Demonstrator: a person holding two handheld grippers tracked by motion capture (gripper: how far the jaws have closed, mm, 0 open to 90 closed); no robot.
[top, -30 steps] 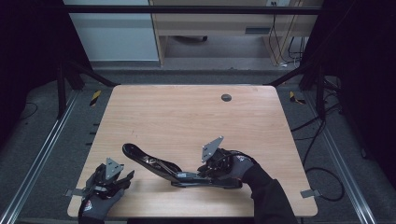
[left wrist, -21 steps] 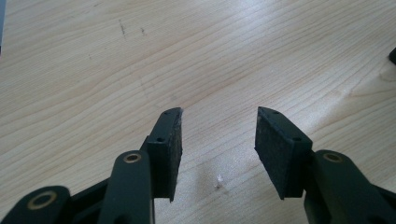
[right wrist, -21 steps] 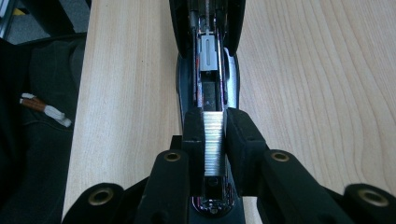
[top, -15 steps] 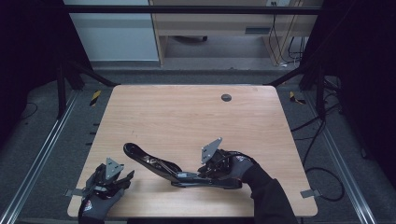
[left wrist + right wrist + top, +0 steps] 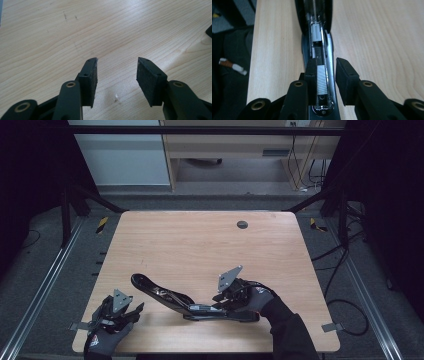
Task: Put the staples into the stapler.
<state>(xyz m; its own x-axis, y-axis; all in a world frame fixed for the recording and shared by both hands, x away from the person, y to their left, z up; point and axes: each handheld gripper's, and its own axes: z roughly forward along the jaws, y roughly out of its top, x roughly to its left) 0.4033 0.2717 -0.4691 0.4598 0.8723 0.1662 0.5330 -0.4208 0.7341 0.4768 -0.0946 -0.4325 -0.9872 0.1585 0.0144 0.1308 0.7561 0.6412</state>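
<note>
Left gripper point(image 5: 134, 309): near left corner of the table point(image 5: 200, 240), in a gloved hand point(image 5: 102, 340), low over the wood and pointing toward the right; released, jaws apart with bare wood between the pads.
Left gripper view: the pads point(image 5: 91, 75) over bare woodgrain, nothing between them; a dark corner of something at the far right edge, too little to tell.
Stapler point(image 5: 185, 301): black, opened out flat, on the near half of the table, just left of the right gripper; its rounded top arm angles away to the far left, its base lies along the near edge.
Right gripper point(image 5: 218, 304): near the table's near edge, right of centre, pointing left along the stapler; the gloved hand point(image 5: 255, 300) and dark sleeve point(image 5: 290, 335) come in from the near right.
Right gripper state: jaws have just been opening; the stapler's metal channel stands between them, the left pad against it, the right pad off it, so released.
Right gripper view: the open channel point(image 5: 320, 75) with a strip of staples point(image 5: 321, 79) in it, and a grey pusher block point(image 5: 316, 33) farther along, detail the high view leaves as a dark shape.
High view, far: a small dark round grommet point(image 5: 242, 224) near the table's far edge.
</note>
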